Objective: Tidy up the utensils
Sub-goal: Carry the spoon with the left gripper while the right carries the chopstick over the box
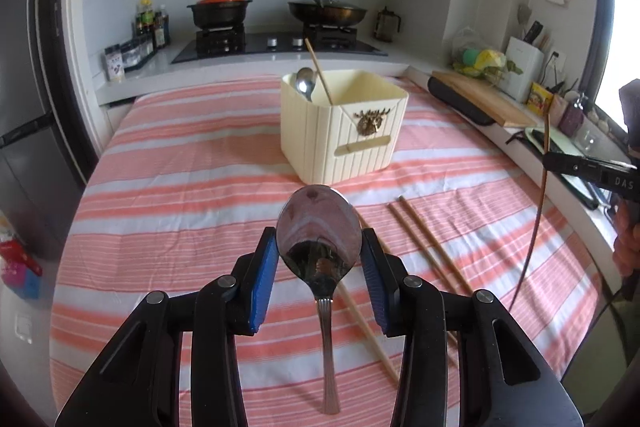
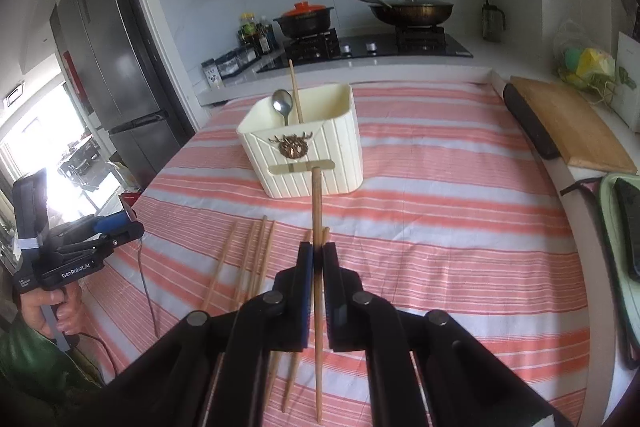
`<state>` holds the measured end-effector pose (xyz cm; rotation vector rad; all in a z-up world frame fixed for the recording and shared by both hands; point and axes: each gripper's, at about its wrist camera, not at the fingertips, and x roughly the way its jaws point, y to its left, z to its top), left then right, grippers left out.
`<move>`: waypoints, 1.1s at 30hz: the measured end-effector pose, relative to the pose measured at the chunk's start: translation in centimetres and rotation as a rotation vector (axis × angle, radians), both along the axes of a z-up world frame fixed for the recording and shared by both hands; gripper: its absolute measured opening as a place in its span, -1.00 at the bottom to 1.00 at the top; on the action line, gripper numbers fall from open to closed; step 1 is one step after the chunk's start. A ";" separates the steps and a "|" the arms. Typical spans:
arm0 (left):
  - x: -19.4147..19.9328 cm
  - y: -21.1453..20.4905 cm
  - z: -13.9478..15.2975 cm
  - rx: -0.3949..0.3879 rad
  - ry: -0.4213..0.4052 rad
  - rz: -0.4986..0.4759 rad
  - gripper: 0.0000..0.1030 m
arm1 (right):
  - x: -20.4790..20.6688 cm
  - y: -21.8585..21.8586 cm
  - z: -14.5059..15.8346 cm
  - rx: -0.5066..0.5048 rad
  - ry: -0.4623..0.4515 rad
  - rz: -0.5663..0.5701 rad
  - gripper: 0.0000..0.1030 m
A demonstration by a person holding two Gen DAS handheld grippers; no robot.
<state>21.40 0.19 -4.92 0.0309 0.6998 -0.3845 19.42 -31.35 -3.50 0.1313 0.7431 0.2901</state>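
The cream-coloured ribbed plastic utensil holder [image 1: 344, 131] with a brass ornament on its front stood on the pink-and-white striped cloth [image 1: 180, 163] covering the table, well ahead of both grippers. Inside it, at the far left corner, a small polished metal spoon [image 1: 305, 82] and one pale wooden chopstick [image 1: 319, 71] already leaned against the wall, so part of the sorting looked done. The left gripper [image 1: 319, 259] held a large shiny steel spoon [image 1: 319, 231] by the sides of its bowl, the blue-padded fingers [image 1: 266, 279] set roughly a bowl's width apart and closed against it, the handle hanging down toward the cloth. The right gripper [image 2: 318, 267] was clamped nearly shut on a slender brown wooden chopstick [image 2: 317, 211], which stood close to upright with its upper end in line with the holder's front face; whether it was near the holder or only overlapped it in the right wrist view could not be told. Several loose light wooden chopsticks [image 2: 256, 259] lay on the cloth just ahead and to the left of the right gripper, with more partly hidden beneath it. In my judgement the task was around its middle: two pieces were stored, two more were lifted and ready to be carried to the holder, and the chopsticks on the cloth remained to be picked up. The held spoon would likely need tipping handle-down over the rim, since its bowl was what the pads gripped.
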 end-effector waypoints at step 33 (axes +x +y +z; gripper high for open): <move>9.4 -0.7 17.4 -0.141 -0.213 -0.018 -0.19 | 6.2 1.3 14.9 -0.017 -0.379 -0.063 -0.90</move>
